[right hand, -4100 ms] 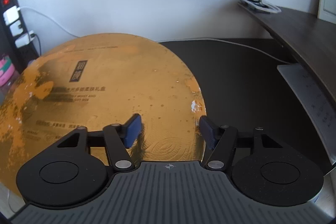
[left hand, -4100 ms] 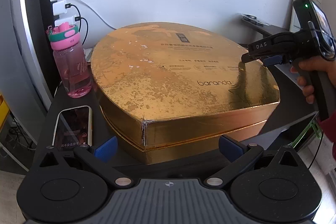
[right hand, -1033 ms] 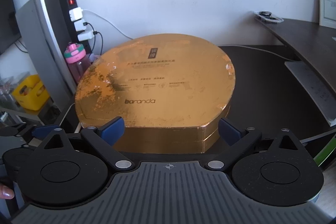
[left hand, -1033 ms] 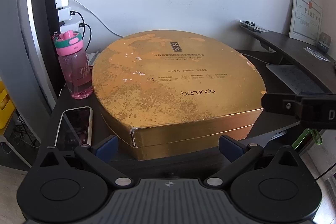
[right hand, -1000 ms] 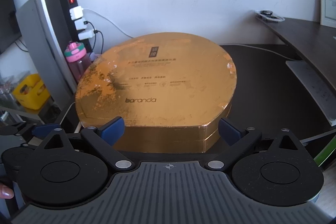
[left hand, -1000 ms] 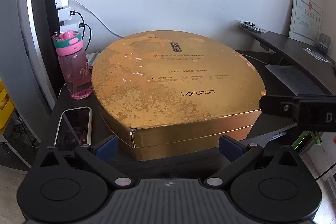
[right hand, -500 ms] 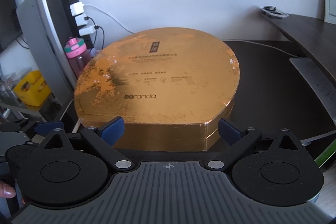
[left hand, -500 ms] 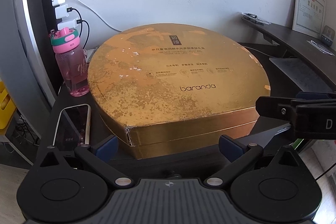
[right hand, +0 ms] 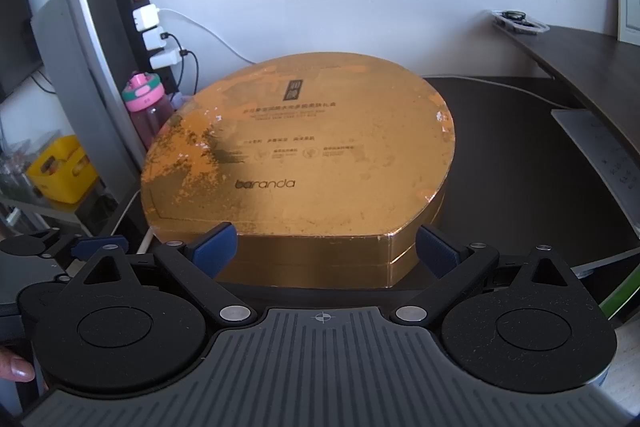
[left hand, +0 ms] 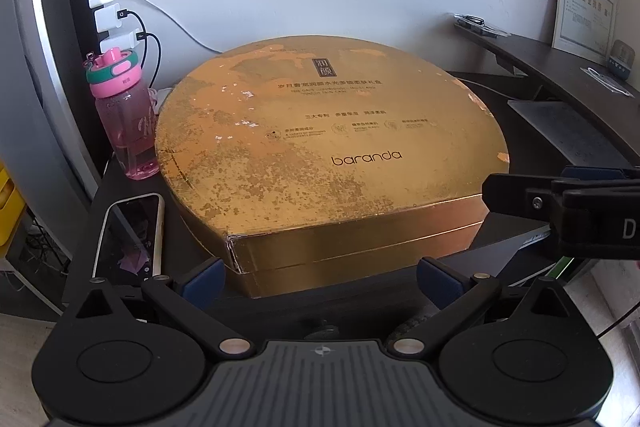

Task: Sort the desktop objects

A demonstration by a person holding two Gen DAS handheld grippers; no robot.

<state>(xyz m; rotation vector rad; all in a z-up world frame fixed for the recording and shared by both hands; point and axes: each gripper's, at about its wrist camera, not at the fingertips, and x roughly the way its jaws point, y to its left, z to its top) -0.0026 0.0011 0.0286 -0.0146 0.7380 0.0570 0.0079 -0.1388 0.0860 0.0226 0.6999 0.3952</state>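
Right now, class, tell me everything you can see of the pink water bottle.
The pink water bottle stands upright on the dark desk, left of the gold box and very close to it; contact cannot be judged. It looks like translucent pink plastic, with a pink lid ringed in green, closed. A power strip rises behind it. Neither gripper touches it.

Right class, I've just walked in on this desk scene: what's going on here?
A person holds a gripper in each hand, both facing a large gold box on a dark desk. The left gripper and right gripper both have open jaws and grip nothing; neither touches the box. A pink water bottle stands left of the box, and a phone lies flat on the desk in front of the bottle. Sorting has not visibly begun.
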